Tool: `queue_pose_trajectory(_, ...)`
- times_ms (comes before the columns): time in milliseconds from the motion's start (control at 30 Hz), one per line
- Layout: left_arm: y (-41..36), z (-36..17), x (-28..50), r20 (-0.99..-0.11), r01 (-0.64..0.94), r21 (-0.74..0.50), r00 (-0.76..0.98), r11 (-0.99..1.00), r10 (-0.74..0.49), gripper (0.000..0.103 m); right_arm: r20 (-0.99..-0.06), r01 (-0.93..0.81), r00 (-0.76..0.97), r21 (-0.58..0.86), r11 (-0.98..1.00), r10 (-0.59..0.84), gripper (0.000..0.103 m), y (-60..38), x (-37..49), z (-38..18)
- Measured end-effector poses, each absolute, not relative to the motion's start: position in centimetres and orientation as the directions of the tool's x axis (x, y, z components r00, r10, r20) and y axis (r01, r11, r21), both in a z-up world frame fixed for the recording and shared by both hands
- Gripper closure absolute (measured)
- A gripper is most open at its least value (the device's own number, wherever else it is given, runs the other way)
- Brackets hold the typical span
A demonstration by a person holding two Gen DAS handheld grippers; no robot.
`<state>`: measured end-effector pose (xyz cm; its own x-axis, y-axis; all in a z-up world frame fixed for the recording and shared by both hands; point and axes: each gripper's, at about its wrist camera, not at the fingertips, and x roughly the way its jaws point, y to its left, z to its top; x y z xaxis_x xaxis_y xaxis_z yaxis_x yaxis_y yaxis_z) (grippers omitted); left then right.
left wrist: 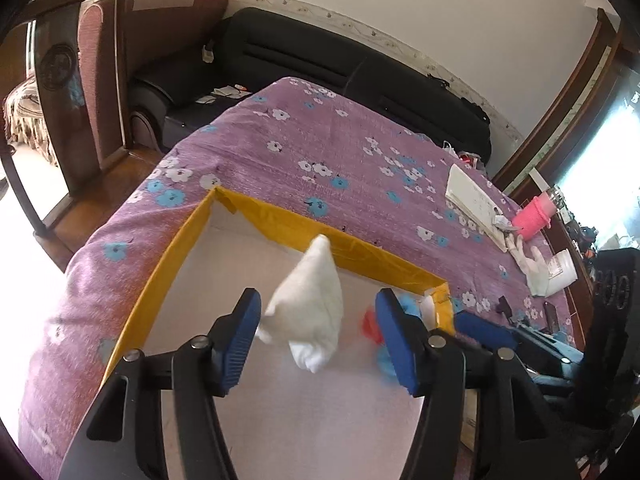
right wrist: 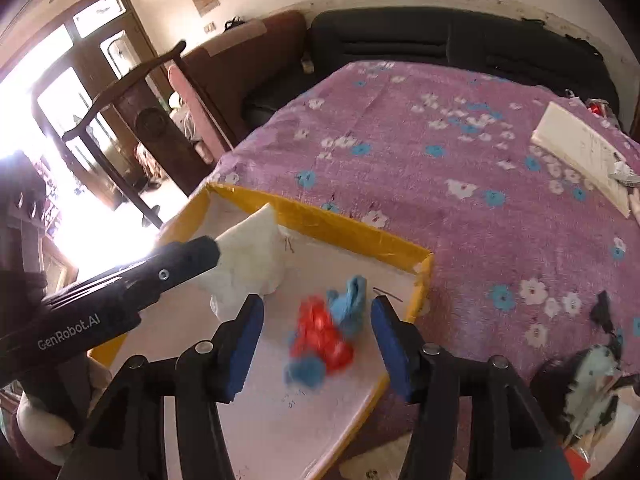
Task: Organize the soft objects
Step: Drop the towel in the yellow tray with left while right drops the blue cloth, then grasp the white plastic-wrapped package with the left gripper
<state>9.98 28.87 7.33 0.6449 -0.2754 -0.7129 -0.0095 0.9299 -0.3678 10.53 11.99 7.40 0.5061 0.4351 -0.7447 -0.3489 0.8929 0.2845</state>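
Observation:
A shallow box (left wrist: 360, 252) with yellow-taped walls and a white floor lies on the purple flowered bedspread; it also shows in the right wrist view (right wrist: 344, 226). A white soft cloth (left wrist: 308, 312) hangs blurred between the wide-apart fingers of my left gripper (left wrist: 318, 334), over the box; it also shows in the right wrist view (right wrist: 252, 260). A red and blue soft toy (right wrist: 328, 332) is in the box, blurred, below my open right gripper (right wrist: 316, 340). Part of the toy shows in the left wrist view (left wrist: 374, 326).
A white flat board (left wrist: 476, 204), a pink roll (left wrist: 534, 216) and a white glove (left wrist: 532, 264) lie on the bed's right side. A black sofa (left wrist: 320, 64) stands behind the bed. A black and pale object (right wrist: 592, 384) lies at the right edge.

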Motion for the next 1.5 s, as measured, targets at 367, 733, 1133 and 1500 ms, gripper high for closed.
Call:
queue_pose_trajectory(367, 23.0, 11.7, 2.6, -0.657, 0.128, -0.363, 0.668, 0.923, -0.351, 0.023, -0.638, -0.237, 0.692, 0.244, 0.94, 0.339, 0.017, -0.9, -1.8, 11.6)
queue_pose_trajectory(733, 10.0, 4.9, 0.9, -0.811, 0.168, -0.266, 0.493, 0.949, -0.314, 0.023, -0.66, -0.058, 0.712, 0.286, 0.957, 0.241, 0.017, -13.2, -10.6, 8.8)
queue_pose_trajectory(1133, 5.5, 3.0, 1.2, -0.819, 0.259, -0.116, 0.521, 0.959, -0.24, 0.076, -0.613, 0.073, 0.767, 0.375, 0.924, 0.189, 0.017, -21.5, -13.8, 7.4)
queue_pose_trajectory(1500, 9.2, 6.3, -4.2, -0.723, 0.35, -0.279, 0.537, 0.895, -0.435, 0.088, -0.671, 0.192, 0.725, 0.414, 0.89, 0.156, 0.017, -26.5, -14.4, 4.5)
